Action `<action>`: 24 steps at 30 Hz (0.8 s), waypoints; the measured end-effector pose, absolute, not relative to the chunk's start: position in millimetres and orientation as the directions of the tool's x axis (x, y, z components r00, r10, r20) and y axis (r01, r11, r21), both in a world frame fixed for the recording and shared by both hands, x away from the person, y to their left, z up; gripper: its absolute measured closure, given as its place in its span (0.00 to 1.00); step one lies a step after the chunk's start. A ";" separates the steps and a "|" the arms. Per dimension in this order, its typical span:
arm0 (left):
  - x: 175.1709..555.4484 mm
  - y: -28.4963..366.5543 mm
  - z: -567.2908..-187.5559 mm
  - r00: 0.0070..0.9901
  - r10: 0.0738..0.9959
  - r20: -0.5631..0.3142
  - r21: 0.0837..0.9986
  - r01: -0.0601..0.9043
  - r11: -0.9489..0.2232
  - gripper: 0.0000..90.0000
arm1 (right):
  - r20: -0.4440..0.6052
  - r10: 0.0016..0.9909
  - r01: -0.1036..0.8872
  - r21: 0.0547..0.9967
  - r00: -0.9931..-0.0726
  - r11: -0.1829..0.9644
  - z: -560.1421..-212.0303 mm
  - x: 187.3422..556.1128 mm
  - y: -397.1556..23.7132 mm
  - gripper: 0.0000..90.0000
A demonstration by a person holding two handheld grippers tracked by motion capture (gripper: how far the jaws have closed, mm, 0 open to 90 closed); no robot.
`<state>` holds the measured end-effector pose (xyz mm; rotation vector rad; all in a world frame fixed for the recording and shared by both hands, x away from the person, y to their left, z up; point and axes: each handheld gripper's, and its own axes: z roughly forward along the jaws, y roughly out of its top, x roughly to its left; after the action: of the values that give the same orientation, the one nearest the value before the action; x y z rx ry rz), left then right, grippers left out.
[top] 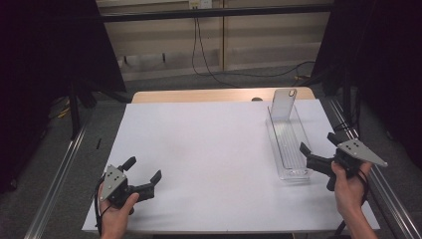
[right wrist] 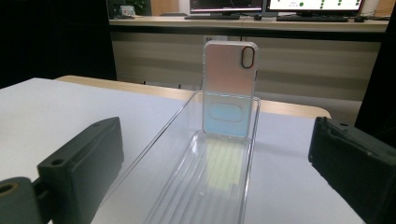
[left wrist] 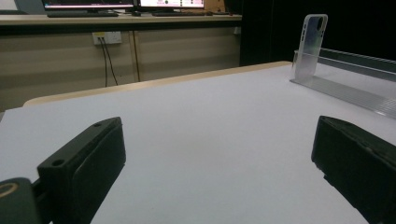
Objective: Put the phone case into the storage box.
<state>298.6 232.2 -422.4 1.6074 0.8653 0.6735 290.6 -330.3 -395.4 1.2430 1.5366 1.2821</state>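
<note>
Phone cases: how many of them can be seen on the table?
1. The phone case stands upright at the far end of the clear tray, on the table's right side, ahead of the right gripper. Nothing seems to hide another one.

no readable text, label, brand or number on anything; monitor screens too blurred.

— How are the hands sitting?
— The left hand (top: 115,215) is holding the left gripper (top: 144,175), jaws spread wide.
— And the other?
— The right hand (top: 350,189) is gripping the right gripper (top: 318,144), jaws gaping apart.
</note>
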 end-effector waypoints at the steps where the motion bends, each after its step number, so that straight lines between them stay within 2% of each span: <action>1: 298.4 231.8 -422.5 0.567 0.823 -0.024 0.979 0.179 -0.095 0.03 | 0.028 0.972 0.200 0.980 -0.233 0.020 -395.4 288.4 -329.9 0.03; 10: 296.3 231.4 -422.2 0.568 0.823 -0.023 0.979 0.181 -0.097 0.03 | 0.031 0.972 0.204 0.979 -0.231 0.017 -403.4 272.9 -326.1 0.03; 24: 293.7 230.0 -422.8 0.570 0.821 -0.013 0.976 0.184 -0.113 0.03 | 0.035 0.985 0.212 0.977 -0.170 0.002 -417.3 244.4 -330.6 0.03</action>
<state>293.7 230.0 -422.8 1.6256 0.8609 0.6745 244.4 -330.6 -417.3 1.2917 1.4905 1.2420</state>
